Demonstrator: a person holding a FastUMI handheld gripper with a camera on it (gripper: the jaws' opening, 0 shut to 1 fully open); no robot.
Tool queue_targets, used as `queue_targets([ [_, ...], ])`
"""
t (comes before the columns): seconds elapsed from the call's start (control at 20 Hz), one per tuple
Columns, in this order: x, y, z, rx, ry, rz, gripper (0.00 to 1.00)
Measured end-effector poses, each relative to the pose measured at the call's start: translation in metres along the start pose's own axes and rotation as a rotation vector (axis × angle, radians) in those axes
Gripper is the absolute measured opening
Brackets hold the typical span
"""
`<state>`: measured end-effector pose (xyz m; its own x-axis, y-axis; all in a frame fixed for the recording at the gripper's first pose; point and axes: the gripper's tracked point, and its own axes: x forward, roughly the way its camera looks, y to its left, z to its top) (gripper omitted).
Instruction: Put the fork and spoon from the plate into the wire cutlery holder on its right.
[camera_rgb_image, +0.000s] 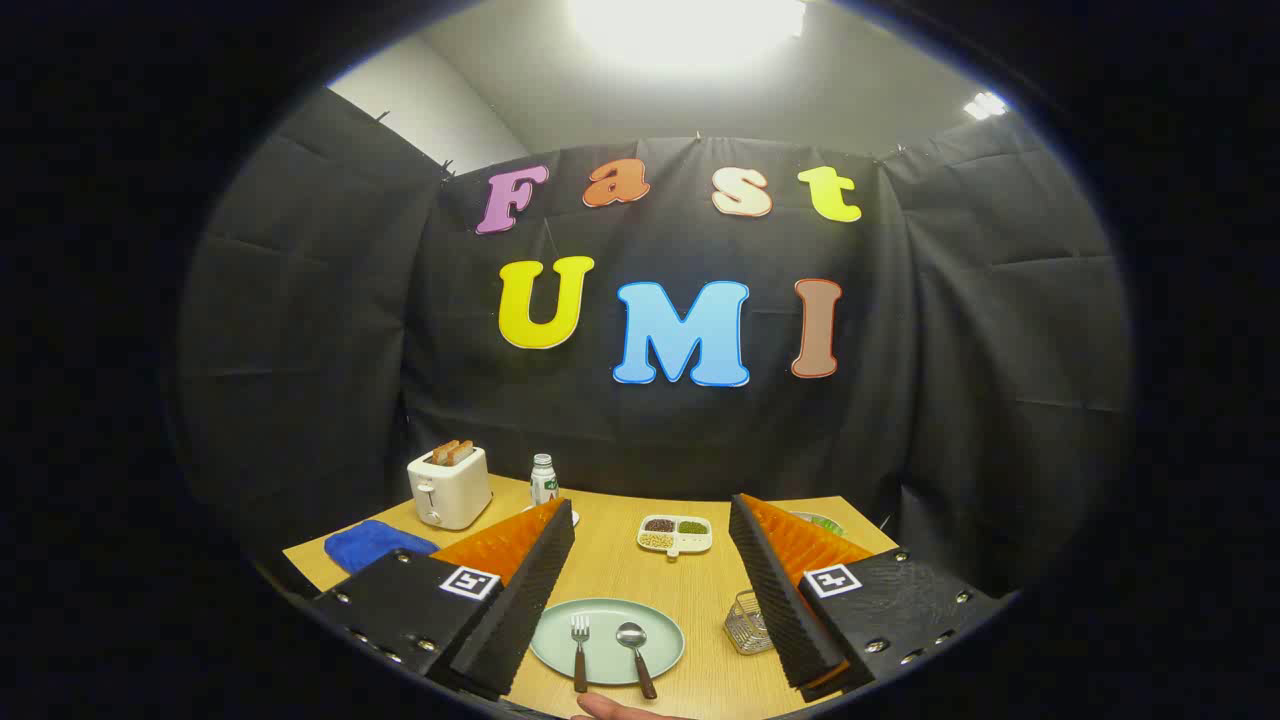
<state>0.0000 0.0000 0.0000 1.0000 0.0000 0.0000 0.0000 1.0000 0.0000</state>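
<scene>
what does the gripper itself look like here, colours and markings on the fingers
The gripper has two long wedge-shaped fingers with black, finely ribbed inner pads and orange ribbed outer faces. Each finger is mounted on a black plate studded with silver screws, and each plate carries a square black-and-white tag marker. No cables or sleeve are visible.

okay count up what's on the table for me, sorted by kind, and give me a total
Cutlery: 2, fork and spoon, both on the plate between the open gripper fingers
Dishes: 2, plate, divided dish
Cutlery holder: 1
Toaster: 1
Bottle: 1
Blue cloth: 1
Total: 8
</scene>
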Motion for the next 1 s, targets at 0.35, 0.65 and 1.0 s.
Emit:
queue_targets([
  [0.35,0.003,0.010,-0.016,-0.008,0.040,0.000,0.95],
  [0.65,0.007,0.013,-0.028,-0.030,0.074,-0.007,0.95],
  [1.0,0.014,0.010,-0.061,-0.037,0.136,0.006,0.95],
])
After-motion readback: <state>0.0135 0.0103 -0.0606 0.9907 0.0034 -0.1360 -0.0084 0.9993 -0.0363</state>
